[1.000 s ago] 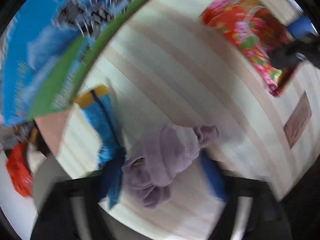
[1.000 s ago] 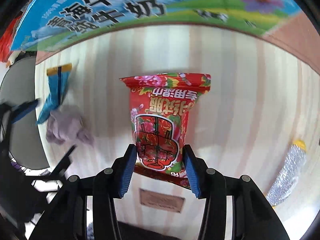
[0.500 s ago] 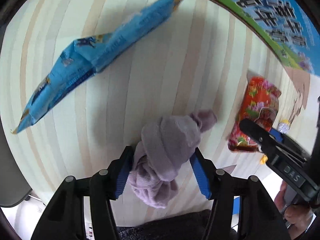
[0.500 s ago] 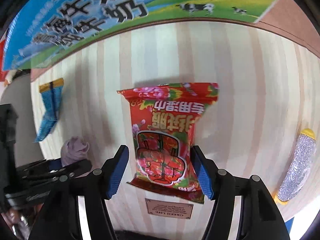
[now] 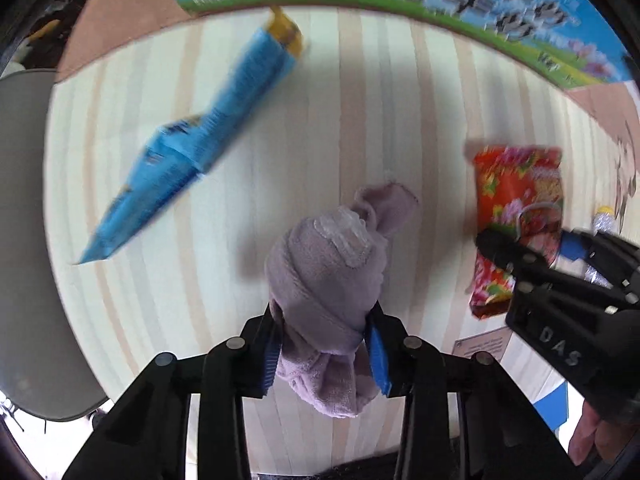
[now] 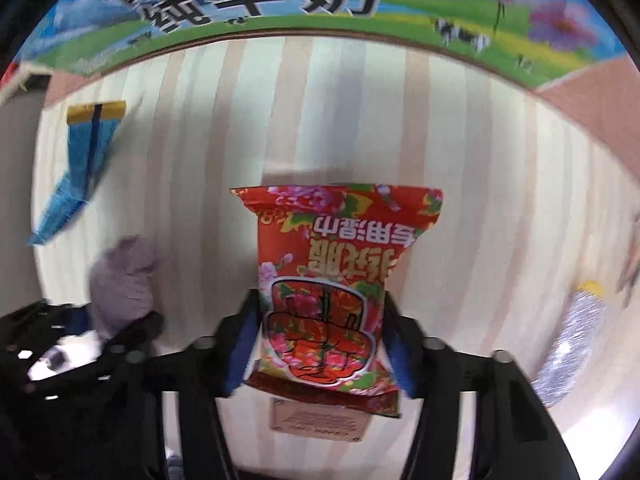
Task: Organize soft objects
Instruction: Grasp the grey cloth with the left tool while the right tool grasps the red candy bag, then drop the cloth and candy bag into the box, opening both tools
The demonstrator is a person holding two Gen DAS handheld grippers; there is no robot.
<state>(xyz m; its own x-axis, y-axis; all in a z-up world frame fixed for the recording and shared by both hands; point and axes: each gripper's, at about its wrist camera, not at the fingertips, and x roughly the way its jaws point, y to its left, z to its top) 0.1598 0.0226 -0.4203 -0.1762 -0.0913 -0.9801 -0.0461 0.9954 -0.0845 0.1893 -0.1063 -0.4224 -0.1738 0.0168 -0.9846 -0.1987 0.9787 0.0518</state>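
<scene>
My left gripper (image 5: pixel 325 354) is shut on a bundled purple cloth (image 5: pixel 332 276) and holds it over the pale striped table (image 5: pixel 380 112). The cloth also shows in the right wrist view (image 6: pixel 122 280) at the left. My right gripper (image 6: pixel 320 344) is shut on a red flowered packet (image 6: pixel 332 280), its blue pads pressing both sides. The packet also shows in the left wrist view (image 5: pixel 516 216) at the right, with the right gripper (image 5: pixel 520 256) on it. A blue packet with a yellow end (image 5: pixel 200 152) lies flat at the left, also visible in the right wrist view (image 6: pixel 80 168).
A milk carton box with a blue and green print (image 6: pixel 280 4) stands along the far edge of the table. A silver glittery bottle with a yellow cap (image 6: pixel 572 344) lies at the right. A small brown label plate (image 6: pixel 320 420) sits near the front edge. A grey chair (image 5: pixel 28 240) stands at the left.
Both grippers have closed: the left jaws now pinch the purple cloth, and the right jaws now squeeze the red packet. The left view has swung so the blue packet sits farther left.
</scene>
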